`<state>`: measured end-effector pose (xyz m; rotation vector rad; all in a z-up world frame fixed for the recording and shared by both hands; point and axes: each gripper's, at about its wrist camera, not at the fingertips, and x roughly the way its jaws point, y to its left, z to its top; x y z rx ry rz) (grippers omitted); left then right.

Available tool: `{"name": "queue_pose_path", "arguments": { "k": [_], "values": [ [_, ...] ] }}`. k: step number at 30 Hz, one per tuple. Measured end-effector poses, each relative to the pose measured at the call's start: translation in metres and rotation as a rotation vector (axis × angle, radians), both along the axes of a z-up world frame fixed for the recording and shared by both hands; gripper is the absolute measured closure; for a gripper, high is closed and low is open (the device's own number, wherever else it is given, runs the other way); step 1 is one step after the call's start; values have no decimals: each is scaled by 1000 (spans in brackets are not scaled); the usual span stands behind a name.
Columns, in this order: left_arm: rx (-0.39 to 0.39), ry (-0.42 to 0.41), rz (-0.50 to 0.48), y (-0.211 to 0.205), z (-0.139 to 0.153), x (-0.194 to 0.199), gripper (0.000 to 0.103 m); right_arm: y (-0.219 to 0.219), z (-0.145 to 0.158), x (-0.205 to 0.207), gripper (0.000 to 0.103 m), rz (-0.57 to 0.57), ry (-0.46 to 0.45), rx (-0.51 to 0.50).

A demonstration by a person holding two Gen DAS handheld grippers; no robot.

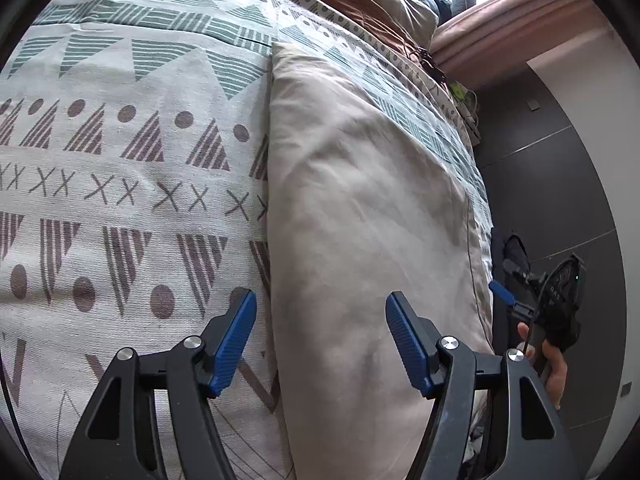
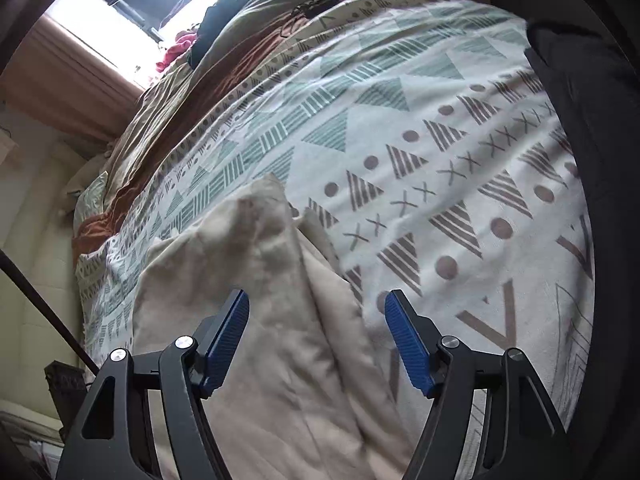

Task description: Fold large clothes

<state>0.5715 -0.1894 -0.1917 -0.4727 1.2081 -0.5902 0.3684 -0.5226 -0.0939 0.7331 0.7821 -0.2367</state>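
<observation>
A large beige garment (image 1: 360, 200) lies in a long folded strip on a bedspread (image 1: 120, 160) printed with triangles, dots and crosses. My left gripper (image 1: 320, 298) hovers open over the garment's near left edge, with nothing pressed between its blue pads. In the right wrist view the same garment (image 2: 256, 272) shows rumpled layers, with a corner pointing away across the bedspread (image 2: 440, 160). My right gripper (image 2: 317, 296) stands open above its near end and holds nothing. In the left wrist view, a hand (image 1: 548, 364) holds that gripper beyond the bed's right edge.
A rust and tan duvet (image 2: 192, 92) is bunched at the far side of the bed, with dark clothing (image 2: 224, 20) on it under a bright window. Dark floor (image 1: 560, 180) runs along the bed's right edge. A dark shape (image 2: 580, 120) fills the right of the right wrist view.
</observation>
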Motion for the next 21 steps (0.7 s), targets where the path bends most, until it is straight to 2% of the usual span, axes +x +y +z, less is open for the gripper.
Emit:
{"name": "queue_pose_path", "arguments": {
  "k": [4, 12, 16, 21],
  "values": [
    [20, 1, 14, -1, 4, 2, 35, -14, -14, -2, 34, 12, 22, 74],
    [72, 20, 28, -14, 4, 26, 35, -21, -40, 15, 34, 128, 52, 172],
    [108, 20, 26, -21, 0, 37, 35, -35, -47, 25, 34, 149, 1, 249],
    [112, 34, 22, -29, -4, 52, 35, -50, -67, 48, 34, 206, -79, 385]
  ]
}}
